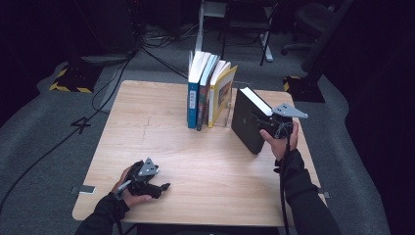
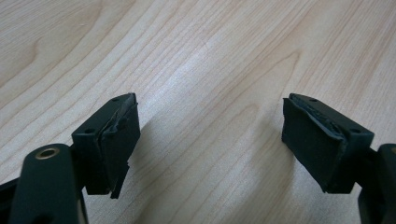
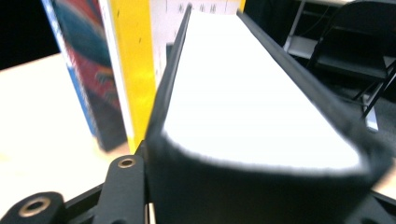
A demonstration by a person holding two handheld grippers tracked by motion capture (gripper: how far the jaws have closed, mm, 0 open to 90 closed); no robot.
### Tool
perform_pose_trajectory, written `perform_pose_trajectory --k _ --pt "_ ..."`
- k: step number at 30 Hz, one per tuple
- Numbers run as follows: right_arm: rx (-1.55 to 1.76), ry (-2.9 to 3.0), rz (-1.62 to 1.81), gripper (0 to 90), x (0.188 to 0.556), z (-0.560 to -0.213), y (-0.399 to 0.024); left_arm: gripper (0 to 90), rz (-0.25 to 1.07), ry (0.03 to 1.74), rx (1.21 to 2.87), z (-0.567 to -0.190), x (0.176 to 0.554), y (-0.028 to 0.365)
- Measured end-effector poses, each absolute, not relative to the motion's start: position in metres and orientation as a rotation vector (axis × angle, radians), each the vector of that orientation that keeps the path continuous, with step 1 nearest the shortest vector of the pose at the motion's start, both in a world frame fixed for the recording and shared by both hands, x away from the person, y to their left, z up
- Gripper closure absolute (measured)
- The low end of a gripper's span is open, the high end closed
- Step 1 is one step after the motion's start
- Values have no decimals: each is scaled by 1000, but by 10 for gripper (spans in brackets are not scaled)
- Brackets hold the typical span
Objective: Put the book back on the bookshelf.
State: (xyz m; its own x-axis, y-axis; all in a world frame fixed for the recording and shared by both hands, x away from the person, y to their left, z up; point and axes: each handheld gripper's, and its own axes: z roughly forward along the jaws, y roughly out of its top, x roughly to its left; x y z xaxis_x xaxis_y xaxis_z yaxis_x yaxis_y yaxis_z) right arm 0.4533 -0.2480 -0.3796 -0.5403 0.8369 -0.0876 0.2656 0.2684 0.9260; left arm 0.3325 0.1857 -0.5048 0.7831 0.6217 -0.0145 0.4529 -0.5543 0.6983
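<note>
Up top, right gripper (image 1: 268,123) clamps black book (image 1: 247,125) upright on table (image 1: 147,127), just right of the book row (image 1: 208,93). Right gripper view adds white page edge wedged between its jaws. Left gripper (image 2: 210,140) gapes wide over bare wood.

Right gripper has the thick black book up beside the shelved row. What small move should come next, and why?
Probably ease the thick black hardcover book leftward toward the yellow-covered book ending the upright row. The right gripper clamps it, upright and slightly tilted, with a gap of bare light wooden table between it and the row. The left gripper rests open, away from the books.
</note>
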Motion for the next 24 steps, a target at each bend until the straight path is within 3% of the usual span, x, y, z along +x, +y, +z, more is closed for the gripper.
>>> perform_pose_trajectory --k 9,15,21,24 --pt "1027 2024 1223 508 441 -380 -254 191 303 794 2254 -505 333 185" --pt "1054 2068 1229 428 451 -371 -251 191 303 795 2254 -505 332 185" --pt "1065 2071 1258 439 456 -364 -252 191 304 795 2254 -505 332 185" --pt "1047 2078 1256 505 459 -361 -253 190 303 799 2254 -505 332 185"
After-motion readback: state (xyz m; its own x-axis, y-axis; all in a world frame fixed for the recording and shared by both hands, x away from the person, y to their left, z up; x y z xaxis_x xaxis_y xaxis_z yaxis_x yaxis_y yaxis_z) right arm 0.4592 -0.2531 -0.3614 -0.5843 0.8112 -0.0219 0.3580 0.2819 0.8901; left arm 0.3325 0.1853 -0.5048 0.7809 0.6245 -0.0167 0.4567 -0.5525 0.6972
